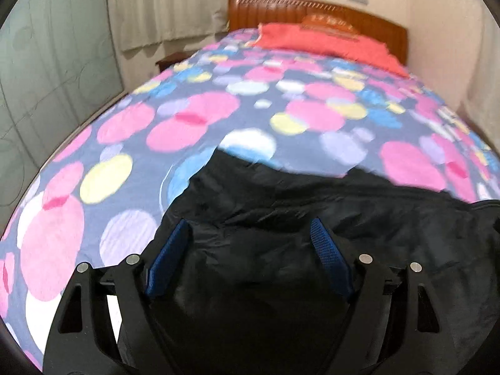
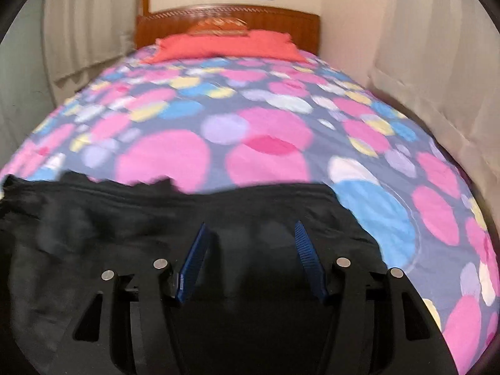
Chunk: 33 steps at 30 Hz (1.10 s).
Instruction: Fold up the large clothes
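Two handheld grippers point forward, each seen from its own wrist camera. The left gripper has its jaws spread wide, blue pads facing each other across a broad gap. The right gripper is likewise parted, its blue pads angled outward, nothing between them.

One black garment, one bed, one red pillow, two tools.

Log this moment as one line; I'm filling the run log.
left gripper: open, over black garment | right gripper: open, over same garment | garment on dotted bedspread | fold not started
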{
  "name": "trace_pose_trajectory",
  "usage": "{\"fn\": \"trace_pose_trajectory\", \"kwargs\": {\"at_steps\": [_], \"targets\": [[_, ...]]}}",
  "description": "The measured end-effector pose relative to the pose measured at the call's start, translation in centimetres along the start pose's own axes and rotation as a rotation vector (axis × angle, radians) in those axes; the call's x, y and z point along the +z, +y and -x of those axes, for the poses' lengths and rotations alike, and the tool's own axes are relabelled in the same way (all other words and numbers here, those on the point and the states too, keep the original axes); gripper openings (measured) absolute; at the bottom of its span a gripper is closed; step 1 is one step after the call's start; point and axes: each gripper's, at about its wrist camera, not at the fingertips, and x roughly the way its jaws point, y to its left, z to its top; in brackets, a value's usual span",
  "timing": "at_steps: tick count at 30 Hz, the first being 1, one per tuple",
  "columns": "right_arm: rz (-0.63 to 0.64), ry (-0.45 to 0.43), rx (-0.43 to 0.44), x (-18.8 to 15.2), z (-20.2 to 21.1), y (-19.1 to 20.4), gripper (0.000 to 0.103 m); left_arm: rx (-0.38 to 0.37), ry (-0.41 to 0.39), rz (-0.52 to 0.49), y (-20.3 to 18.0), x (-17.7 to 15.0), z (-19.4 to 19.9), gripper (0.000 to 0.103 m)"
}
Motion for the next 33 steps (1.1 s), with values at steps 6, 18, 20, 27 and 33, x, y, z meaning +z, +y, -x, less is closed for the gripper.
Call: {"fn": "trace_pose_trajectory", "kwargs": {"at_steps": [6, 18, 20, 27, 33], "targets": [[-0.015, 0.072, 0.006, -2.1, -4.1, -0.5, 0.061, 0.050, 0.050, -0.035, -0.5, -1.7, -3.5, 0.085], [-0.136, 0.103, 0.085, -2.4, -2.2, -2.8, 0.064, -0.038, 0.109, 0.036, 1.5, -1.5, -2.5, 0.087], [-0.160, 0.098, 0.106, -3.2, 0.6, -4.0, 0.067, -0.083, 0.094, 0.091, 3.2, -2.1, -0.4, 0.087], [-0.255, 0.053, 0.073, -10.0, 9.4, -9.7, 0.075, -0.078, 0.047, 0.301, 10.5, -8.5, 7.0, 0.087], [-0.460, 0.106, 0.109, -18.0, 12.1, -13.9, 0.075, -0.197, 0.105, 0.502, 13.3, -15.9, 9.7, 0.088]]}}
